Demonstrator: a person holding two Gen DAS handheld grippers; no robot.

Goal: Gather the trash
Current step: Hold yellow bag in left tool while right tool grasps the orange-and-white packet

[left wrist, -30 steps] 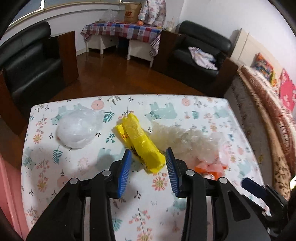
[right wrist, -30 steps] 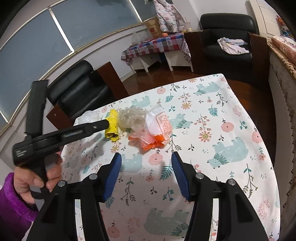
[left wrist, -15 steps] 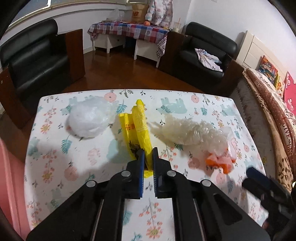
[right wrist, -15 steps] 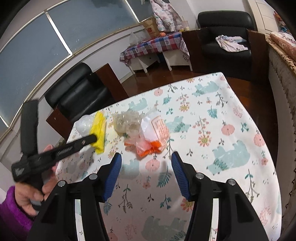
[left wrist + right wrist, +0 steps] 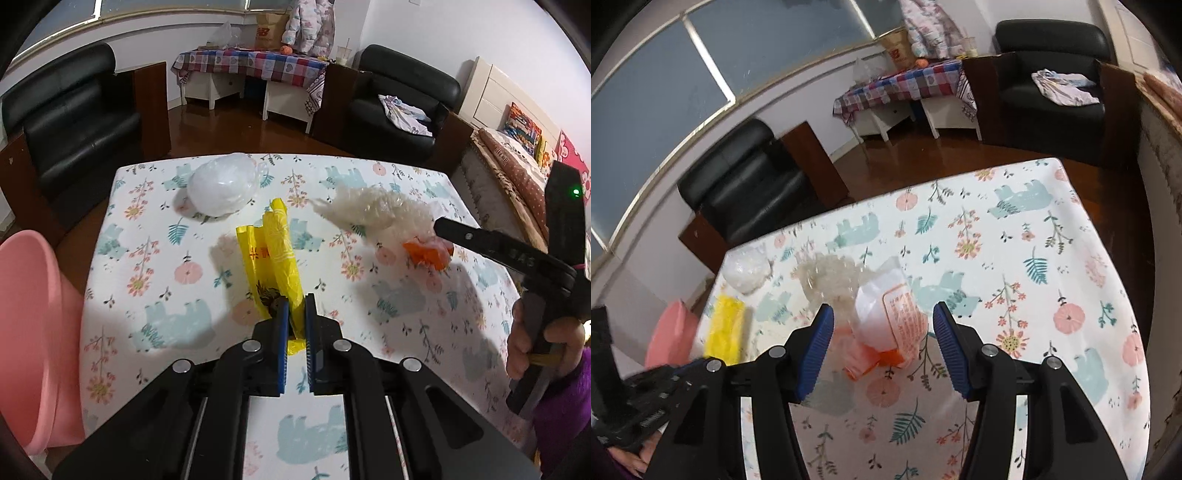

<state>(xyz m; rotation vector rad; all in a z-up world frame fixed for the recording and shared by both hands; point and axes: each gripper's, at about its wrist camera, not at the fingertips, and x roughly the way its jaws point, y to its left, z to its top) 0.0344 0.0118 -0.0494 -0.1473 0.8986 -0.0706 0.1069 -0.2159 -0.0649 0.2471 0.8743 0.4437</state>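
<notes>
While left gripper (image 5: 296, 314) pinches crumpled yellow plastic bag (image 5: 275, 254), right gripper (image 5: 882, 343) spread wide around white-and-orange printed plastic wrapper (image 5: 890, 317)

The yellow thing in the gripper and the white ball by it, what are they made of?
The yellow bag, pinched by the left gripper, looks like thin glossy plastic film: it creases and carries printing. The white ball seems to be a crumpled translucent plastic bag, cloudy and shiny; what is inside cannot be seen.

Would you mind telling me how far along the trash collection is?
Nothing visibly binned yet. In hand: left tongs shut on the yellow bag. Left: white bag, clear wrap, orange-and-white wrapper, which the open right tongs are nearing.
</notes>
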